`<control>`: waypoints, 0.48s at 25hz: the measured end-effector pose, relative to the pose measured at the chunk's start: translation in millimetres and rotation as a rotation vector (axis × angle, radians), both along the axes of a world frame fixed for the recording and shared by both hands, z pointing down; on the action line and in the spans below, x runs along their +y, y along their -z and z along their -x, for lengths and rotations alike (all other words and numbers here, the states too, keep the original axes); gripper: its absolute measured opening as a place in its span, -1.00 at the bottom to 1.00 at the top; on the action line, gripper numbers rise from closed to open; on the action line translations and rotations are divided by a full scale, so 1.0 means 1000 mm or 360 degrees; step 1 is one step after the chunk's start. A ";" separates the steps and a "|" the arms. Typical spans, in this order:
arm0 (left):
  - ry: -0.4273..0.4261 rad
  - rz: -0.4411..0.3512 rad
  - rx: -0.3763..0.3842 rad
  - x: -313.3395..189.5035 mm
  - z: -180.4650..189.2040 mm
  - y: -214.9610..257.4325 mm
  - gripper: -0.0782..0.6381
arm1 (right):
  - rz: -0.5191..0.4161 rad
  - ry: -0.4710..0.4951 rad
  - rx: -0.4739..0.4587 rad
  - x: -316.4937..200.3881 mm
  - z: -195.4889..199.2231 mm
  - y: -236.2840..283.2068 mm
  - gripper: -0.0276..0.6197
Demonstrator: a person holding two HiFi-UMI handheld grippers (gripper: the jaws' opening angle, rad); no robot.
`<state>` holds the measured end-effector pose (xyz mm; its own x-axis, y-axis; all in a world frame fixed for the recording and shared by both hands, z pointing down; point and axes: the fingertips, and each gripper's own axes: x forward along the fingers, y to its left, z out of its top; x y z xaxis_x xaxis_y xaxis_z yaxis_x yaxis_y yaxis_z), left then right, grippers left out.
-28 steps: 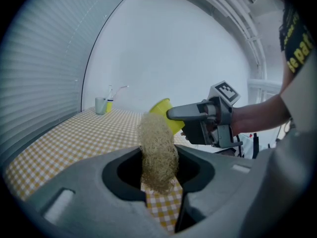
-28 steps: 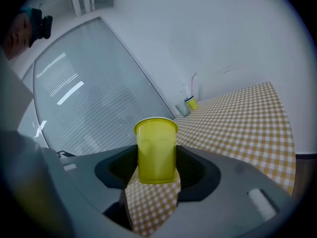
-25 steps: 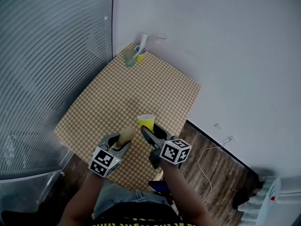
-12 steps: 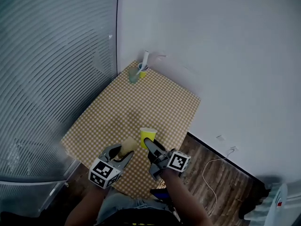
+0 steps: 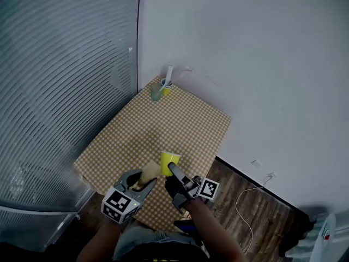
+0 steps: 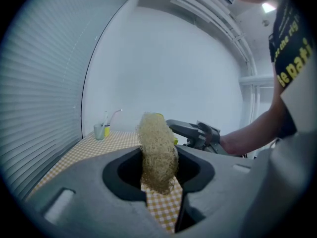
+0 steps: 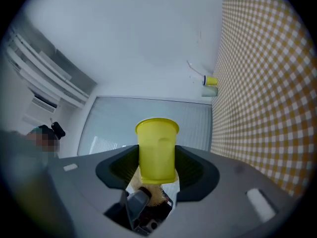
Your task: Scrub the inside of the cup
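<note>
My right gripper point(image 5: 173, 171) is shut on a yellow plastic cup point(image 5: 169, 161), which hangs above the near edge of the checked table point(image 5: 163, 119). In the right gripper view the cup point(image 7: 157, 150) sits between both jaws of the gripper point(image 7: 157, 165), base toward the camera. My left gripper point(image 5: 143, 175) is shut on a tan fibrous loofah scrubber point(image 5: 150, 171), just left of the cup. The scrubber point(image 6: 157, 152) stands up out of the left gripper point(image 6: 158, 168) and hides most of the cup behind it. The right gripper point(image 6: 195, 133) shows just beyond.
At the table's far corner stand a greenish glass point(image 5: 156, 93) and a small yellow cup with a white tube in it point(image 5: 167, 83). A slatted blind runs along the left and a white wall behind. A white cable point(image 5: 245, 201) lies on the wooden floor at right.
Both grippers have risen off the table with their loads. The right gripper has rolled, tipping the cup. Scrubber and cup now sit closer together.
</note>
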<state>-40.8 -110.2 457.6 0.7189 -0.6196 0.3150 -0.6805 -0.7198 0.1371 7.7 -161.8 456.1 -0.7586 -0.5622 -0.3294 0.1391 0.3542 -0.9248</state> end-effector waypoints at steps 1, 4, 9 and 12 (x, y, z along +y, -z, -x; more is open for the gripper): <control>-0.0005 -0.0006 0.0002 0.002 0.000 0.002 -0.38 | -0.0006 0.0007 -0.0017 0.002 0.000 0.002 -0.18; -0.0027 -0.0032 0.0000 0.008 0.000 0.010 -0.38 | -0.0027 0.0031 -0.0083 0.009 -0.001 0.011 -0.18; -0.0080 -0.0067 -0.0075 0.007 -0.004 0.025 -0.38 | -0.0070 0.0061 -0.0148 0.014 -0.005 0.024 -0.18; -0.0096 -0.0080 -0.0091 0.006 -0.006 0.031 -0.38 | -0.0088 0.0079 -0.0166 0.020 -0.006 0.029 -0.18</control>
<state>-34.9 -104.1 426.3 0.7372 -0.5918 0.3259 -0.6413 -0.7648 0.0619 13.7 -141.4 427.5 -0.7451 -0.5035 -0.4374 0.2521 0.3946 -0.8836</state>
